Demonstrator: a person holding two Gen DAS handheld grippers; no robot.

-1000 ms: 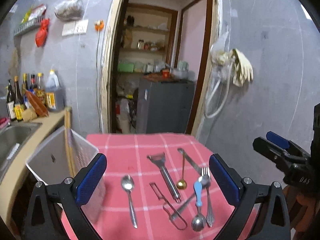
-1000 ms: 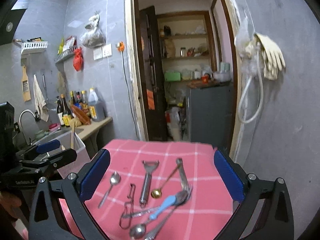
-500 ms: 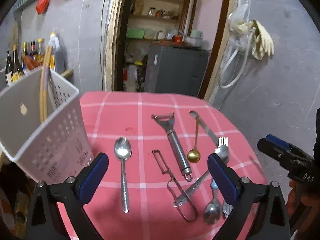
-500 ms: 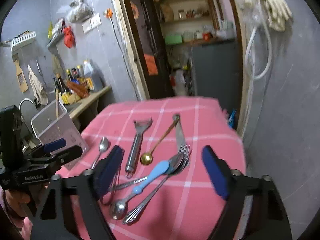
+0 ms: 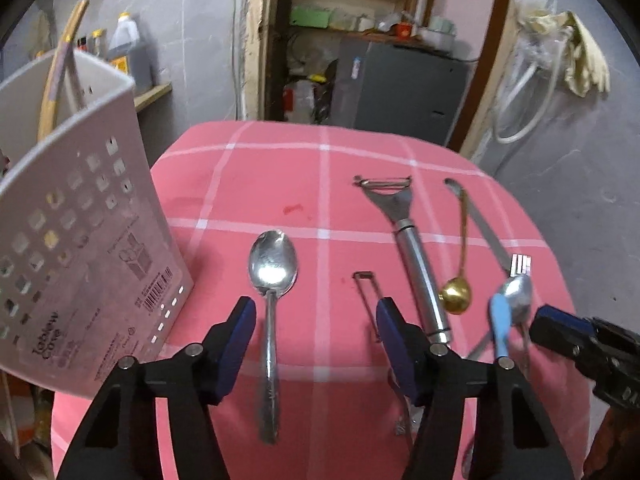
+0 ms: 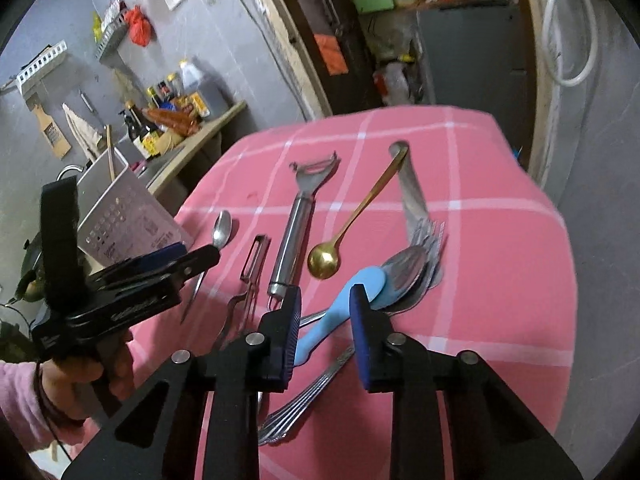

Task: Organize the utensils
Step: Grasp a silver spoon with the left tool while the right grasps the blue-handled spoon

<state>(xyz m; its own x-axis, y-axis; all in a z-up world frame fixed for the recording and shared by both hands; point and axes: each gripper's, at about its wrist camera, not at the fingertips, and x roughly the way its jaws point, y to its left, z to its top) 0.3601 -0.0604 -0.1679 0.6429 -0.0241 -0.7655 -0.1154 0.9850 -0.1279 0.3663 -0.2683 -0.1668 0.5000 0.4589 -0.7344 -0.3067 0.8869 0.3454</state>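
A steel spoon [image 5: 273, 266] lies on the pink checked cloth [image 5: 280, 176]. Its handle runs between the fingers of my left gripper [image 5: 316, 320], whose jaws are closing without touching it. In the right wrist view my right gripper [image 6: 324, 308] hovers over a blue-handled spoon [image 6: 360, 286]. Its jaws are narrow and still closing, and the blue handle lies below the gap with no pad pressing on it. That spoon rests on a pile of steel spoons and forks [image 6: 424, 240]. The left gripper [image 6: 192, 256] shows at the left, held by a hand in a pink sleeve.
A white perforated utensil holder [image 5: 80, 240] stands at the table's left edge. A steel-handled peeler [image 5: 416, 264], a wire peeler [image 5: 366, 292], a gold spoon [image 5: 456, 292] and a knife [image 5: 484, 232] lie on the cloth. A counter with bottles [image 6: 176, 112] is beyond.
Both grippers have dropped towards the table and tilted down. Both have narrowed from wide open, the right one much more. The utensils have not moved.
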